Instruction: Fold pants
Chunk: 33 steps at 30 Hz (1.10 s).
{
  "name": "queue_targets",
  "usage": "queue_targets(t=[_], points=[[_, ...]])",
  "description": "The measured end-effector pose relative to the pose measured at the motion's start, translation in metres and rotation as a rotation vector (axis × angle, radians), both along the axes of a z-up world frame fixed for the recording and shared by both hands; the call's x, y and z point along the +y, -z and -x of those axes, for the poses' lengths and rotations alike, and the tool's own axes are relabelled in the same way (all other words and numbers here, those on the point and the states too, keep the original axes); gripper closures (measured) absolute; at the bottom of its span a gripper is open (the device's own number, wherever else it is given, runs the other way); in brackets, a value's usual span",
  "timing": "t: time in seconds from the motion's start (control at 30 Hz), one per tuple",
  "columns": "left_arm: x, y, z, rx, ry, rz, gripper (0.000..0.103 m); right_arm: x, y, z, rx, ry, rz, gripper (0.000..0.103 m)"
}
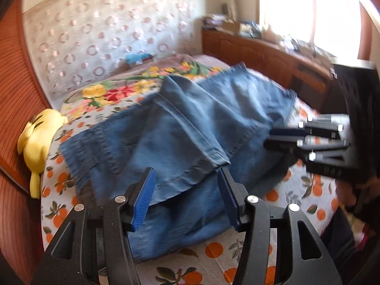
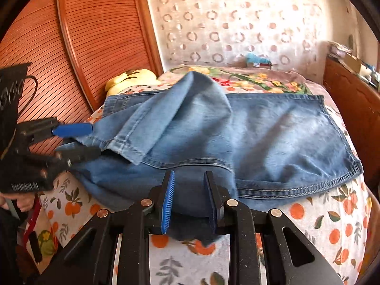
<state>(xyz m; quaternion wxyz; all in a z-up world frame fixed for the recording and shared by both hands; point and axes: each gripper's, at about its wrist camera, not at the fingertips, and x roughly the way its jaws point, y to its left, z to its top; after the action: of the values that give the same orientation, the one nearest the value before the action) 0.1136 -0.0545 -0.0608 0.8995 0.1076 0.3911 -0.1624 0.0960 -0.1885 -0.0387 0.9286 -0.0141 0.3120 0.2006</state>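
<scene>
Here the pants [image 1: 180,128], blue denim, lie across the bed [image 1: 273,194] on a sheet printed with oranges. The left claw [image 1: 187,194] hangs just above their near edge. Its jaws stand wide apart, and a folded hem corner of the upper layer reaches between the blue pads [image 1: 144,199], close to the right one; the pads do not press it. The right claw [image 2: 190,199] is at the near edge too, with the jaws narrowly apart. Cloth lies between its pads [image 2: 168,201], but whether they pinch it cannot be told.

In the right wrist view the long axis of the pants [image 2: 273,140] runs from left to right across the bed, with a stitched, straight edge at the right end. One layer is folded over and rises as a hump in the middle, its hem corner pointing to the left claw [image 2: 78,140]. A yellow plush toy [image 1: 38,140] lies beside the far end, against the wooden board [image 2: 102,30].
</scene>
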Motion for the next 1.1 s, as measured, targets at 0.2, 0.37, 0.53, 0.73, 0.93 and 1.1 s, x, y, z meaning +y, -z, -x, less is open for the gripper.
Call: queue_targets(t=[0.2, 0.37, 0.53, 0.73, 0.93, 1.1], points=[[-0.016, 0.008, -0.005, -0.01, 0.015, -0.088, 0.048, 0.013, 0.001, 0.002, 0.01, 0.009, -0.013, 0.077], [-0.015, 0.005, -0.017, -0.026, 0.016, -0.122, 0.081, 0.007, 0.001, 0.011, 0.008, 0.003, -0.017, 0.077], [0.021, -0.025, -0.028, -0.088, -0.058, -0.032, 0.097, 0.006, 0.005, 0.009, 0.007, -0.017, -0.007, 0.076], [0.09, -0.049, -0.048, -0.126, -0.204, 0.04, 0.097, -0.004, 0.011, 0.0, 0.01, -0.037, 0.009, 0.076], [0.142, -0.042, -0.067, -0.115, -0.314, 0.008, 0.097, -0.009, 0.014, -0.006, 0.022, -0.032, -0.003, 0.076], [0.16, -0.028, -0.059, -0.076, -0.364, 0.056, 0.097, -0.009, 0.014, -0.005, 0.02, -0.032, 0.004, 0.076]])
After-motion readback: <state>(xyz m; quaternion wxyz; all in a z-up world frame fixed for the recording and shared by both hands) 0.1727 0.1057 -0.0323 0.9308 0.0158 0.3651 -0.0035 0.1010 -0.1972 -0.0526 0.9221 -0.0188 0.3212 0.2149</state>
